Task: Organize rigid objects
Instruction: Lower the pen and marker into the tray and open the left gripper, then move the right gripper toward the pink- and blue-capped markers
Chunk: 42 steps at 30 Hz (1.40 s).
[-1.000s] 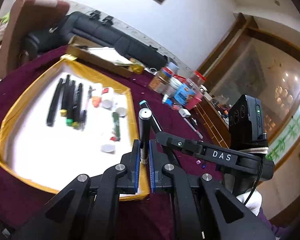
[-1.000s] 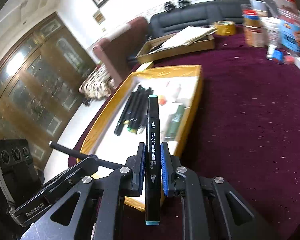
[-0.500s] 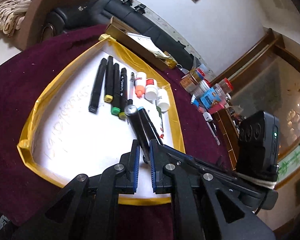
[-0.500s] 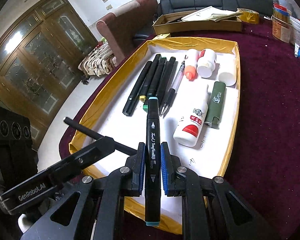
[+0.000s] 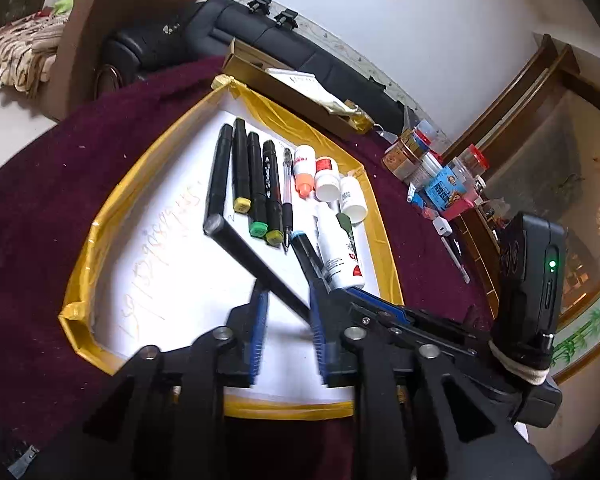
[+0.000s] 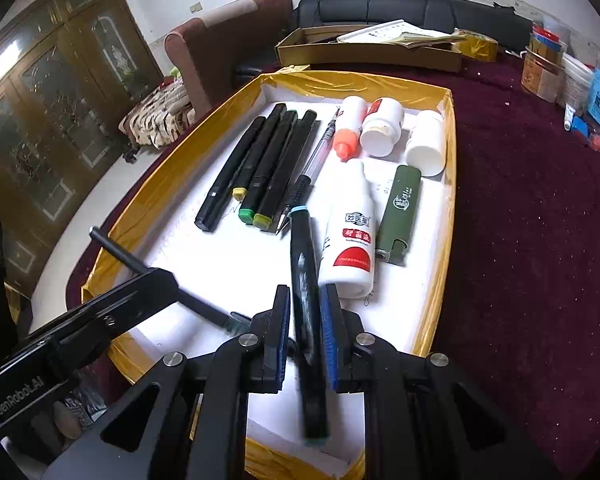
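A yellow-rimmed white tray [image 5: 100, 236] [image 6: 448, 184] holds a row of black markers [image 5: 256, 180] [image 6: 272, 160], a clear pen, several white bottles [image 6: 350, 232] and a green lighter [image 6: 400, 212]. My left gripper [image 5: 286, 328] has its jaws spread, with a thin black pen [image 5: 252, 256] slanting loosely between them over the tray. My right gripper [image 6: 304, 328] has its jaws parted around a black marker with blue ends [image 6: 306, 300], blurred and tilting over the tray's near part. This marker also shows in the left wrist view [image 5: 304, 252].
The tray lies on a maroon cloth [image 6: 540, 240]. A cardboard box with papers [image 6: 372, 48] sits behind the tray. Jars and small packets [image 5: 432, 168] crowd the far right. A sofa and an armchair stand beyond the table.
Both grippers moved lower over the tray and both opened. The thin pen tipped over to the left in the left jaws. The blue-ended marker is slipping down out of the right jaws.
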Tool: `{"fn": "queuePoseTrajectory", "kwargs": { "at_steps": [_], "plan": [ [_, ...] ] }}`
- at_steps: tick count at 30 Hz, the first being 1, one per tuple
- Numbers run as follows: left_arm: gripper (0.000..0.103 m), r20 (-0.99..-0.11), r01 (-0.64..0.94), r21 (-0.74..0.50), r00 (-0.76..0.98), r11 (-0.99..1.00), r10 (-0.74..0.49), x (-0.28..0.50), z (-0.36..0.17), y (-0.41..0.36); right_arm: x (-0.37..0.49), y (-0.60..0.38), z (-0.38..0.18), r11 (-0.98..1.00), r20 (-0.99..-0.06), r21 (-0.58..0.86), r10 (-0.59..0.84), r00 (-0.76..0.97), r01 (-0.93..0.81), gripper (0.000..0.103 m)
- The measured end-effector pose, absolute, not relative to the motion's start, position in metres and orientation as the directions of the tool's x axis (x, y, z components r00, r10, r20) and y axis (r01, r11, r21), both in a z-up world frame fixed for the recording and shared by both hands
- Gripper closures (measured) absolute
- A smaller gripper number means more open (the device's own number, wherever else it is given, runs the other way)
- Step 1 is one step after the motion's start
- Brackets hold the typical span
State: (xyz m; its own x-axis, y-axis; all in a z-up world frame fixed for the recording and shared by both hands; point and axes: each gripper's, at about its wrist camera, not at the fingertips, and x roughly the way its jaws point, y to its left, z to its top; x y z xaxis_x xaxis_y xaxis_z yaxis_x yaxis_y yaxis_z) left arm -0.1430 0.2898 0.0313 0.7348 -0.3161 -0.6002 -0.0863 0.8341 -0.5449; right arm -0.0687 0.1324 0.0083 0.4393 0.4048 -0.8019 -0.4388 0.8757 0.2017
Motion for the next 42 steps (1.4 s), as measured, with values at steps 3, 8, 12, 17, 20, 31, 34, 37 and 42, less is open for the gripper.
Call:
{"fn": "queuePoseTrajectory", "kwargs": {
  "at_steps": [3, 8, 12, 17, 20, 31, 34, 37, 42],
  "plan": [
    [0.057, -0.597, -0.113, -0.518, 0.758, 0.848, -0.263, -0.149, 0.039, 0.297, -0.067, 0.123, 0.01, 0.877, -0.794, 0.231, 0.42, 0.44, -0.421, 0.08],
    [0.051, -0.582, -0.174, -0.527, 0.787, 0.832, -0.204, -0.159, 0.043, 0.317, -0.068, 0.115, 0.012, 0.874, -0.775, 0.263, 0.443, 0.45, -0.408, 0.078],
    [0.05, -0.582, -0.216, -0.487, 0.802, 0.846, -0.131, -0.166, 0.049, 0.322, -0.071, 0.11, 0.013, 0.869, -0.762, 0.289, 0.462, 0.453, -0.401, 0.077],
    [0.048, -0.575, -0.217, -0.372, 0.817, 0.903, -0.04, -0.171, 0.064, 0.304, -0.086, 0.092, 0.025, 0.865, -0.71, 0.292, 0.482, 0.513, -0.409, 0.074],
    [0.042, -0.556, -0.179, -0.333, 0.83, 0.926, -0.04, -0.174, 0.073, 0.287, -0.097, 0.073, 0.032, 0.876, -0.68, 0.278, 0.47, 0.563, -0.394, 0.065],
    [0.036, -0.585, -0.014, -0.182, 0.805, 0.983, -0.097, -0.165, 0.081, 0.192, -0.102, 0.007, 0.024, 0.883, -0.655, 0.375, 0.467, 0.594, -0.282, 0.064],
    [0.036, -0.606, 0.013, -0.091, 0.793, 0.996, -0.066, -0.164, 0.08, 0.162, -0.104, -0.003, 0.024, 0.883, -0.643, 0.376, 0.467, 0.607, -0.281, 0.064],
    [0.036, -0.622, 0.032, -0.028, 0.782, 0.999, -0.043, -0.163, 0.079, 0.142, -0.107, -0.012, 0.026, 0.887, -0.633, 0.371, 0.458, 0.624, -0.274, 0.064],
    [0.036, -0.64, 0.036, 0.038, 0.769, 0.999, -0.003, -0.163, 0.079, 0.125, -0.108, -0.038, 0.024, 0.888, -0.623, 0.398, 0.447, 0.642, -0.231, 0.063]
  ]
}}
